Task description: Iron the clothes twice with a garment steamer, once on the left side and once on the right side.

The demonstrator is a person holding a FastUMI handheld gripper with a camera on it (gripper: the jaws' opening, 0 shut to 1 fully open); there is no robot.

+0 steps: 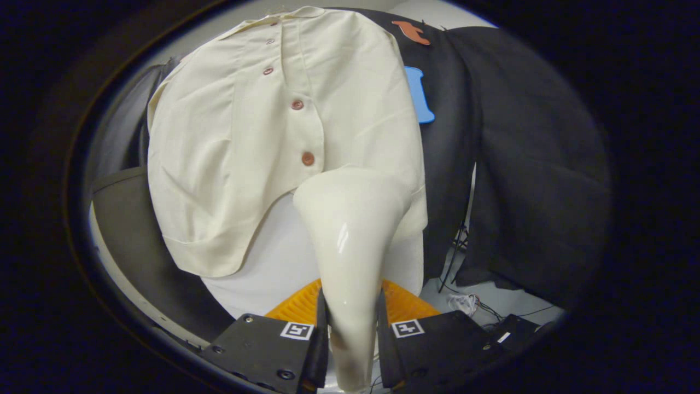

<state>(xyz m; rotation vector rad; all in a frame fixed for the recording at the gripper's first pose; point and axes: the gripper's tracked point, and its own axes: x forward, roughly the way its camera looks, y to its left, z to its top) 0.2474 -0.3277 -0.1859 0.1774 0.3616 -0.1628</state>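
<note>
Gripper view: claw (353,334) clamped on the glossy cream garment steamer (350,235), both fingers pressed against its handle. Steamer head up against the lower hem of the cream shirt (262,142), just below its lowest of 4 visible reddish buttons (308,158). Orange ribbed piece (298,306) just behind the fingers.

Count: 1 garment steamer (350,230) clamped between the 2 fingers (320,350), 1 cream shirt (246,137) beyond them with 4 reddish buttons (308,158) visible, 1 orange base (298,306) just ahead.
</note>
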